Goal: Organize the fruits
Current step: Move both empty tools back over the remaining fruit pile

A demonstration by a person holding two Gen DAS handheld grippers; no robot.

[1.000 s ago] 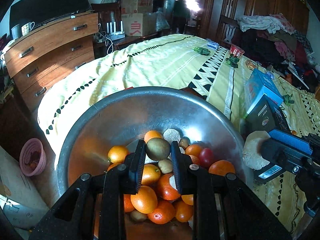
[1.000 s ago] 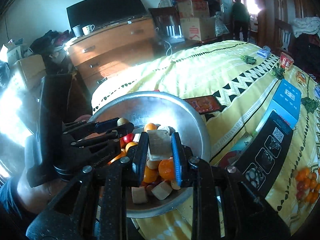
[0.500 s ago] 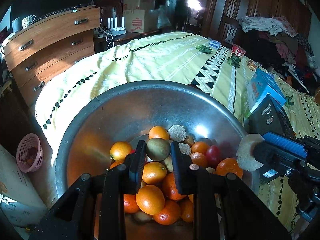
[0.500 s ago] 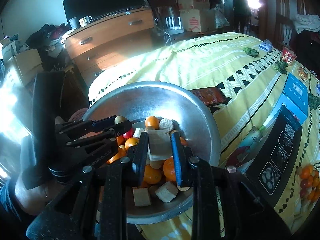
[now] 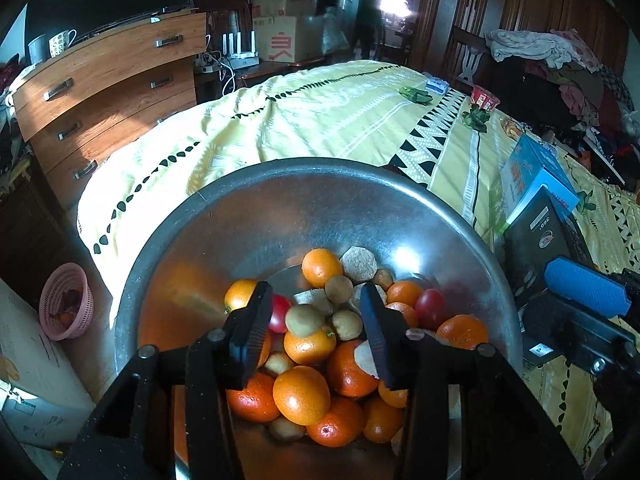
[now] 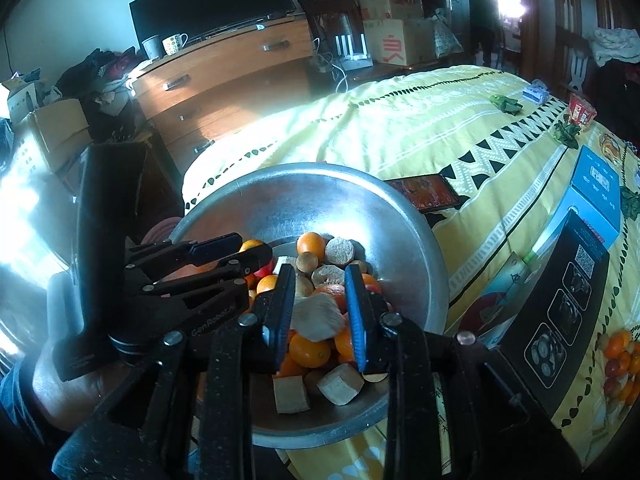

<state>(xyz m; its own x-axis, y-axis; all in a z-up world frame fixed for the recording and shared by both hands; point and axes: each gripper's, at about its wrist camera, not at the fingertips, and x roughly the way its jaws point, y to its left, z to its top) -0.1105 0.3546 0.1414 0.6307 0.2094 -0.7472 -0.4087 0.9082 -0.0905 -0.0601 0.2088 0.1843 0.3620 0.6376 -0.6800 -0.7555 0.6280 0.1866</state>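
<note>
We see the left gripper [image 5: 316, 328], a second ago pinching the kiwi [image 5: 305, 321], now spread; the kiwi lies on the oranges in the metal bowl [image 5: 256, 216]. The right gripper [image 6: 318, 312] still pinches a pale chunk [image 6: 318, 317], our next deposit.

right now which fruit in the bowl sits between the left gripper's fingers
The brown-green kiwi, lying loose atop an orange between the open left gripper fingers. The other fruit there are oranges, red tomatoes and smaller brown ones.
</note>
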